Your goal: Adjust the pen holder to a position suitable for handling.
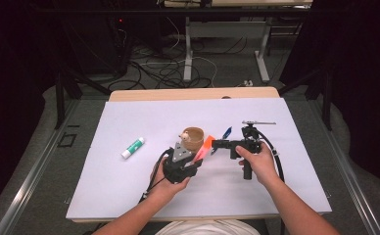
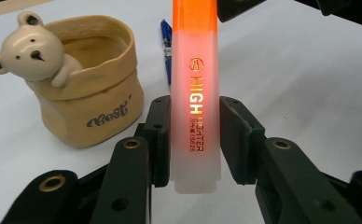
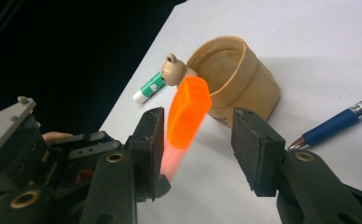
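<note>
One highlighter (image 2: pixel 195 93) clamped in left gripper (image 2: pixel 195 140), right gripper (image 3: pixel 198 140) unclenched (one bear pot (image 2: pixel 88 79), one pen (image 3: pixel 337 122), one glue stick (image 1: pixel 132 148))

highlighter (image 2: pixel 194 98) cap cut off by top edge, pen (image 2: pixel 165 46) partly hidden

Highlighter (image 2: pixel 195 93), orange/pink barrel: gold print "HIGH LIGHTER" running lengthwise, circled "A" logo above it, small line beside reads approx "Stick 18625", not sure of it. Bear cup (image 2: pixel 83 88), beige: dark script on front, looks like "eBest", unclear. Glue stick (image 3: pixel 147 88), blue pen (image 3: pixel 337 120): markings too small to read.
</note>
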Motion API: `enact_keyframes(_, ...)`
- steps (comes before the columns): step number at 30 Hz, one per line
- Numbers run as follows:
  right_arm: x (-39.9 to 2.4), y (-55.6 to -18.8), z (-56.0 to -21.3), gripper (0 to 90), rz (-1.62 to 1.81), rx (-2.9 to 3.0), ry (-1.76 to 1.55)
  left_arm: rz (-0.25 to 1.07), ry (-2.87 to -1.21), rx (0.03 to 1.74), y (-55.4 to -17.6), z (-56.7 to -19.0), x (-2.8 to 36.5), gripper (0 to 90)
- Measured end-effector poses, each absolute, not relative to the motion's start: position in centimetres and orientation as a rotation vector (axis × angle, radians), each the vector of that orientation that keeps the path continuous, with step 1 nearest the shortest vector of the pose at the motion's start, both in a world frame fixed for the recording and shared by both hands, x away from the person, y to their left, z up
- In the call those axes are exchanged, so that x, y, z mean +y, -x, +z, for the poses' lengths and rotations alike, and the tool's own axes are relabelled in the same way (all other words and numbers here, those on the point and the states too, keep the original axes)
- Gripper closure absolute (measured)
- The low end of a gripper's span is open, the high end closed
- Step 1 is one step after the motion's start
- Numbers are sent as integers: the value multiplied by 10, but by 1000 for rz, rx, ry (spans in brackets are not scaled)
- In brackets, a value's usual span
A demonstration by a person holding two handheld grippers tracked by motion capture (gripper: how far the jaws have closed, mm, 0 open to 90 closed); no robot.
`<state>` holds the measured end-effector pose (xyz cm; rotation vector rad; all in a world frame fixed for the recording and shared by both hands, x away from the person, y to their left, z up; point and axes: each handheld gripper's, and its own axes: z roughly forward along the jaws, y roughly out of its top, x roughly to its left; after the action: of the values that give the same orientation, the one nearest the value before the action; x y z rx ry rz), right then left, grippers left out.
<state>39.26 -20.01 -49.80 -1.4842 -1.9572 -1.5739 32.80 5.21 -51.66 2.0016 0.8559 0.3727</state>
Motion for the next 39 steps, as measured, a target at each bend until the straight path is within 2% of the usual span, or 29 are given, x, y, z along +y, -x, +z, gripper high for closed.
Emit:
enact_keyframes(25, -189, -392, -508, 658, -1455, -1901, 1440, 355, -2017, 805, -319, -516, 43, 662)
enact_keyframes(33, -187, -392, -512, 735, -1426, -1918, 1410, 354, -2019, 805, -320, -517, 43, 662)
enact_keyframes(39, -186, -392, -511, 737, -1415, -1892, 1426, 354, -2020, 803, -320, -517, 43, 661)
